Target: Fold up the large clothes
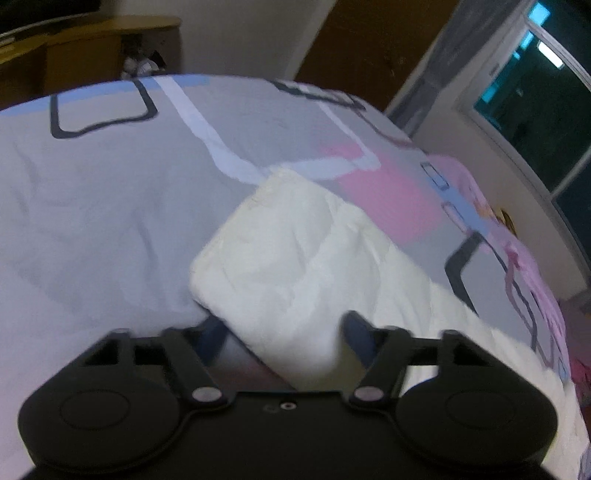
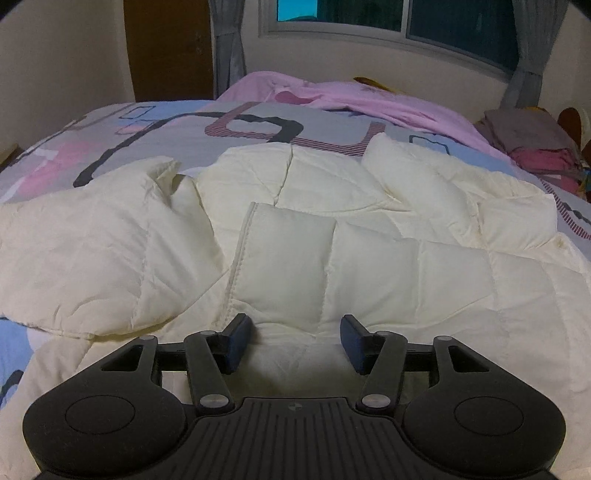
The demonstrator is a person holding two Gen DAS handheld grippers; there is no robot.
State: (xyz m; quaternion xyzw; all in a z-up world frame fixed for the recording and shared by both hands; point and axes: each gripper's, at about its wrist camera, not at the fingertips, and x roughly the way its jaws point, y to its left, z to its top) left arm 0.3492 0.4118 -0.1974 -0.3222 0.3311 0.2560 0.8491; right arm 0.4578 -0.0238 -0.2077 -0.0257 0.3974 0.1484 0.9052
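Observation:
A large cream-white quilted comforter [image 2: 332, 236] lies rumpled on the bed, with one corner flap folded over on top of it [image 2: 288, 251]. In the left wrist view a corner of the comforter [image 1: 280, 258] sits between the jaws of my left gripper [image 1: 284, 332]; the jaws stand wide apart with the cloth draped over the left finger. My right gripper [image 2: 297, 343] is open just above the comforter's near edge, with its fingers [image 2: 240, 343] apart and nothing between them but the cloth below.
The bed is covered by a grey, blue and pink patterned sheet [image 2: 155, 125]. A pink blanket [image 2: 369, 99] lies at the far end under the window [image 2: 369, 18]. Folded clothes [image 2: 535, 140] are stacked at the far right. A wooden desk [image 1: 92, 48] stands beyond the bed.

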